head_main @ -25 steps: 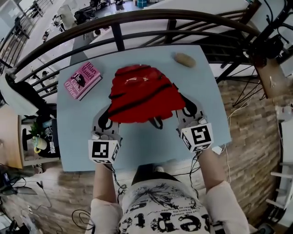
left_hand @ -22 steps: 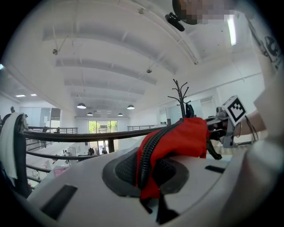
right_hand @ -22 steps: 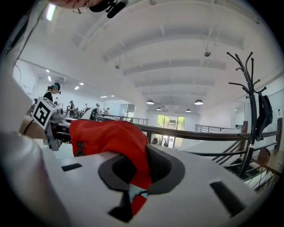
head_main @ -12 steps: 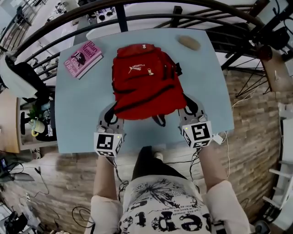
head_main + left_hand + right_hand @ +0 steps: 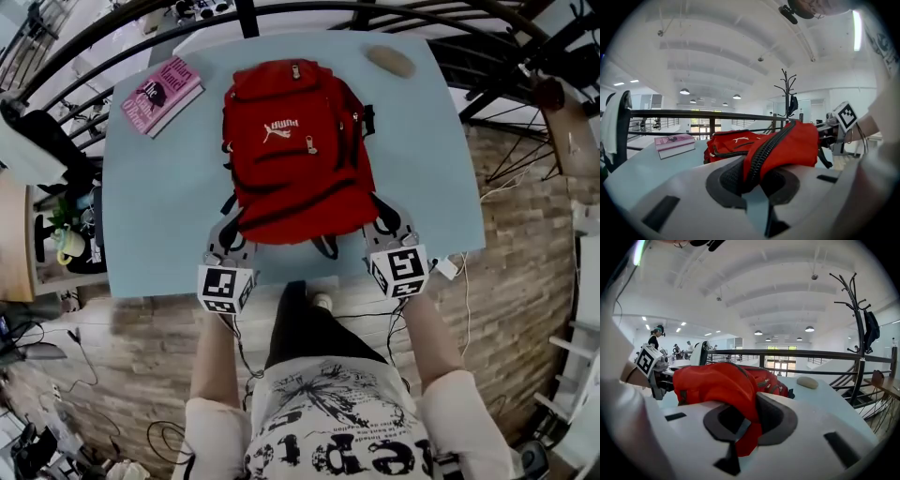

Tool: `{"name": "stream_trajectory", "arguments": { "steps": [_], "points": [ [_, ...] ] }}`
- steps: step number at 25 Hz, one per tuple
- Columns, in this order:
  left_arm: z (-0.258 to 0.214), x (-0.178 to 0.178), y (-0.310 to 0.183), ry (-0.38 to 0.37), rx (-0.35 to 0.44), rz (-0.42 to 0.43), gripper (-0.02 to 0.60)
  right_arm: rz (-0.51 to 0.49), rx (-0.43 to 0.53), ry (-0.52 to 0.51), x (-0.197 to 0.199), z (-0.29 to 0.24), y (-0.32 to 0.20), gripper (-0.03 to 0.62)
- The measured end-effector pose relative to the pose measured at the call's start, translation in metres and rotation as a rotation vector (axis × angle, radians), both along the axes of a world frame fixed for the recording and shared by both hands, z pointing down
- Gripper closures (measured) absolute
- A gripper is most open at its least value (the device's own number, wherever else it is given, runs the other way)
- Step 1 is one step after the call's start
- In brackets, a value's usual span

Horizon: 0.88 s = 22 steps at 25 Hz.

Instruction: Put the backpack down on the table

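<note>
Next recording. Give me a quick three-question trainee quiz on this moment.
1. True or false: the red backpack lies logo side up on the table.
2. The left gripper and the right gripper each have their fingers shut on: A) a shoulder strap B) the backpack's near edge C) nothing.
3. Fill in: the table's far left corner holds a pink ____.
Key: 1 true; 2 B; 3 book.
</note>
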State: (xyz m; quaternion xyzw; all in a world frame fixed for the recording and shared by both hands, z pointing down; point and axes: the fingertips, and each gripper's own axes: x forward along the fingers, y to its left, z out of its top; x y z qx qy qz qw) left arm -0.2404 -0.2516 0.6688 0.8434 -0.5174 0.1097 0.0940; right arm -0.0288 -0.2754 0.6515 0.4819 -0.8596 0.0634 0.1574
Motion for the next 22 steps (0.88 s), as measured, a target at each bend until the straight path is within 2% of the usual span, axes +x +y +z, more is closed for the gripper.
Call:
{"name": "stream_trajectory", "arguments": {
  "steps": [3, 9, 13, 16, 18, 20, 22],
  "points": [
    [0.021, 0.001, 0.008, 0.035, 0.01, -0.015, 0.552, -0.003, -0.037, 0.004, 0.001, 0.027, 0.008, 0.556],
    [0.057, 0.007, 0.022, 0.07, 0.084, -0.04, 0.538, 0.002, -0.062, 0.03, 0.009, 0.079, 0.022, 0.554],
    [0.076, 0.008, 0.023, 0.06, 0.081, -0.066, 0.535, -0.008, -0.071, 0.046, 0.01, 0.101, 0.022, 0.554],
    [0.086, 0.007, 0.024, 0.06, 0.099, -0.076, 0.531, -0.008, -0.079, 0.026, 0.012, 0.109, 0.022, 0.549],
    [0.087, 0.01, 0.026, 0.072, 0.084, -0.067, 0.521, -0.011, -0.084, 0.01, 0.013, 0.113, 0.023, 0.538],
    [0.089, 0.01, 0.031, 0.053, 0.062, -0.058, 0.495, -0.018, -0.091, 0.011, 0.013, 0.116, 0.026, 0.52],
    [0.097, 0.011, 0.039, 0.0, 0.039, -0.035, 0.461, -0.03, -0.091, 0.048, 0.015, 0.118, 0.032, 0.491]
  ]
}}
